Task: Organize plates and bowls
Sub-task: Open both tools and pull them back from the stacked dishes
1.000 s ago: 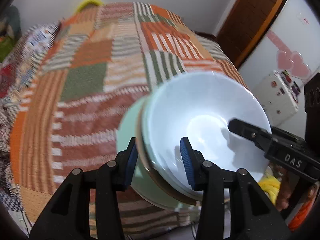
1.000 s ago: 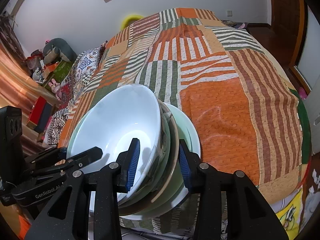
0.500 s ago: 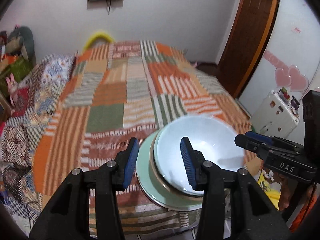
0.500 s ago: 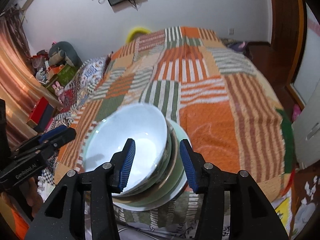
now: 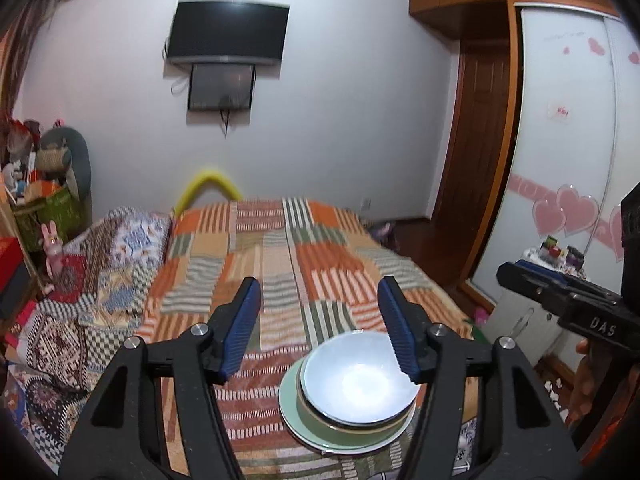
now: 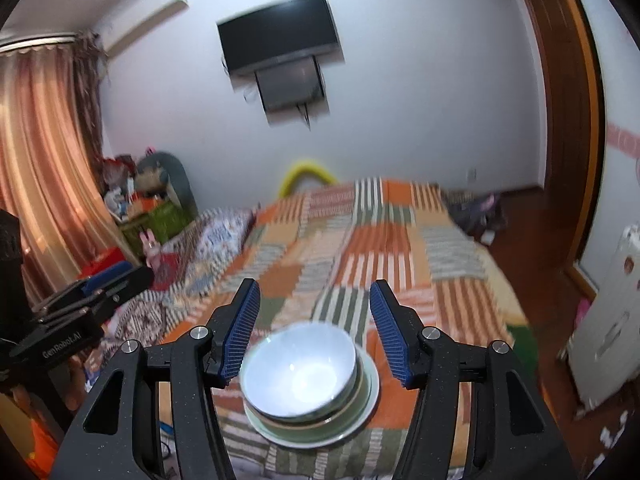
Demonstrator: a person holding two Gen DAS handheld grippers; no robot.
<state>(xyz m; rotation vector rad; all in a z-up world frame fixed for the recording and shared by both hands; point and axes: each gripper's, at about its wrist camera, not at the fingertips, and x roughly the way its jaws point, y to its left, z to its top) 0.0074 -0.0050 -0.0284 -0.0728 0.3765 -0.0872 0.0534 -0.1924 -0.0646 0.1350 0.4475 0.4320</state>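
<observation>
Left gripper, black with blue ribbed pads, was opening with nothing between its jaws; in the left wrist view the stack of a white ceramic bowl on a pale green plate sat at five o'clock on the orange patchwork bedspread. From the right wrist view, right gripper was likewise opening, empty, with the stack at six o'clock below it.

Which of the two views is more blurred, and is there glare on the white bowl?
The right wrist view is more blurred: the quilt and television smear. The left wrist view is sharper, though straight edges bend toward its rim. In both, the white bowl shows a soft bright patch of glare at its bottom.
</observation>
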